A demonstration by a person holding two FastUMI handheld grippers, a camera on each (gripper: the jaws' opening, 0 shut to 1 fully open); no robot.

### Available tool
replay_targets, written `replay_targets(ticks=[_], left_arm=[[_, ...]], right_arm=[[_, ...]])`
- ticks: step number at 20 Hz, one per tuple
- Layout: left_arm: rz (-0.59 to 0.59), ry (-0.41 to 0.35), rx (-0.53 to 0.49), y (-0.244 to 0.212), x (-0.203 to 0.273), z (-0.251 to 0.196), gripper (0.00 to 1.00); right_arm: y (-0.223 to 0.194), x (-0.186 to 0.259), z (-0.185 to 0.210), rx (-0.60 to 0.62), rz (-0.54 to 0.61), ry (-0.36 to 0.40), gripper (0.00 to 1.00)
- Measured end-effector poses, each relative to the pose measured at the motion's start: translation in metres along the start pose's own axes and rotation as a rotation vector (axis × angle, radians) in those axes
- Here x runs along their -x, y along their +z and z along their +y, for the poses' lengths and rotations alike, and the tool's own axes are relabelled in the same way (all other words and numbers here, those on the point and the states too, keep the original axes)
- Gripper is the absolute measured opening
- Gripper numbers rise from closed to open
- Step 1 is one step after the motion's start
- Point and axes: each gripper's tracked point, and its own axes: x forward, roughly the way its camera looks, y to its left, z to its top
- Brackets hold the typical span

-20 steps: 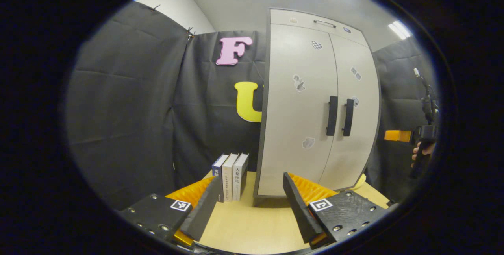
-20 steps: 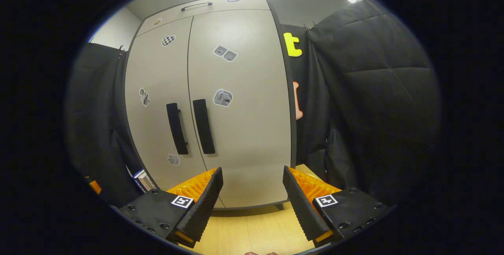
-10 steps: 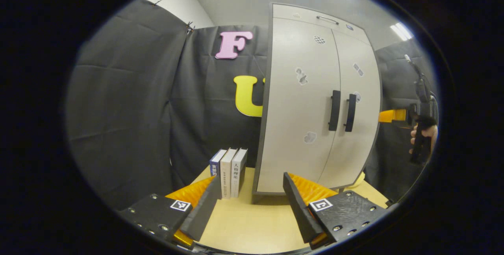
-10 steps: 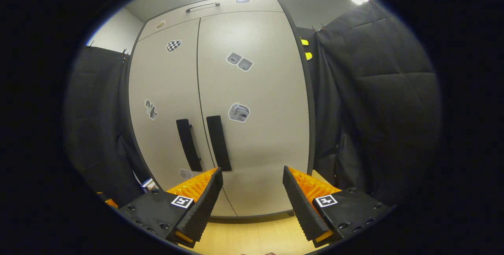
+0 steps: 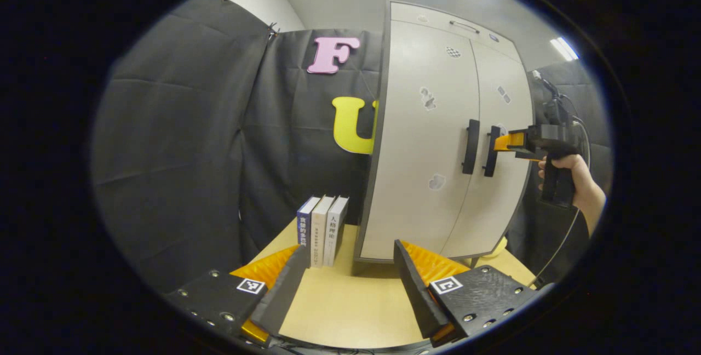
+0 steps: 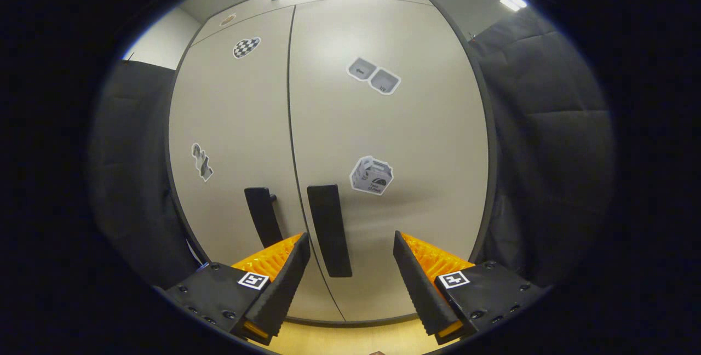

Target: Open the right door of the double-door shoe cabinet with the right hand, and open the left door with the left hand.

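The shoe cabinet point(image 6: 383, 125) stands upright on the pale wooden surface point(image 5: 350, 311) with both doors flat and closed. In the right gripper view, the right hand-held gripper point(image 6: 350, 267) has its fingers spread wide in front of the right door point(image 6: 394, 141). The right door's black handle point(image 6: 328, 229) sits in the gap between them, closer to the finger on the left side of that view, and neither finger presses on it. The left door's handle point(image 6: 264, 215) lies just beside it, across the seam. Stickers dot both doors, among them a checkered one point(image 6: 246, 47) high on the left door point(image 6: 235, 136).

From the left gripper view, the cabinet point(image 5: 438, 141) stands ahead and to the right, at the back of the surface. A hand point(image 5: 575, 179) holds the right hand-held gripper point(image 5: 506, 141) out level, its tips right at the right handle point(image 5: 491, 151); from this angle I cannot tell whether they touch it. The left handle point(image 5: 470, 147) is free.

The left hand-held gripper point(image 5: 350, 284) hangs low over the surface, fingers spread with nothing between them, well apart from the cabinet. Three books point(image 5: 323, 229) stand upright together just left of the cabinet's lower corner, against the black cloth.
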Motion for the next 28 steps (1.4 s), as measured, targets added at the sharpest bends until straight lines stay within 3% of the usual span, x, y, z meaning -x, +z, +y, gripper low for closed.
replay_targets(ticks=[7, 8, 9, 10, 11, 12, 14, 15, 16, 17, 22, 26, 28], left_arm=[[0.023, 0.078, 0.02, -0.01, 0.012, 0.042, 0.93], [0.029, 0.085, 0.025, -0.012, 0.012, 0.046, 0.9], [0.034, 0.089, 0.026, -0.013, 0.014, 0.048, 0.93], [0.036, 0.093, 0.021, -0.012, 0.015, 0.05, 0.93], [0.034, 0.098, 0.011, -0.012, 0.015, 0.052, 0.9], [0.034, 0.099, 0.003, -0.011, 0.015, 0.052, 0.9], [0.028, 0.098, 0.007, -0.009, 0.014, 0.05, 0.94], [0.027, 0.092, 0.013, -0.008, 0.014, 0.048, 0.94], [0.028, 0.083, 0.016, -0.009, 0.013, 0.044, 0.91], [0.03, 0.075, 0.013, -0.01, 0.012, 0.04, 0.91], [0.045, 0.022, -0.069, -0.011, 0.002, 0.017, 0.93], [0.055, -0.057, -0.129, -0.005, -0.012, -0.014, 0.94], [0.02, -0.079, -0.142, 0.011, -0.012, -0.029, 0.9]], right_arm=[[-0.002, -0.031, 0.001, 0.023, 0.012, -0.041, 0.94], [0.001, -0.034, 0.002, 0.021, 0.011, -0.045, 0.86], [0.001, -0.036, 0.003, 0.01, 0.015, -0.05, 0.83], [0.002, -0.036, 0.007, -0.006, 0.018, -0.039, 0.73], [0.001, -0.038, 0.012, -0.012, 0.021, -0.026, 0.73], [0.0, -0.04, 0.015, -0.006, 0.027, -0.022, 0.54], [-0.001, -0.041, 0.016, 0.043, 0.042, -0.041, 0.36], [-0.003, -0.04, 0.015, 0.072, 0.054, -0.05, 0.39], [-0.001, -0.042, 0.015, 0.079, 0.047, -0.055, 0.33], [-0.003, -0.04, 0.015, 0.08, 0.052, -0.06, 0.33], [-0.004, -0.041, 0.015, 0.104, 0.058, 0.005, 0.11], [-0.005, -0.035, 0.015, 0.113, 0.058, 0.007, 0.07], [-0.006, -0.029, 0.015, 0.109, 0.053, 0.027, 0.11]])
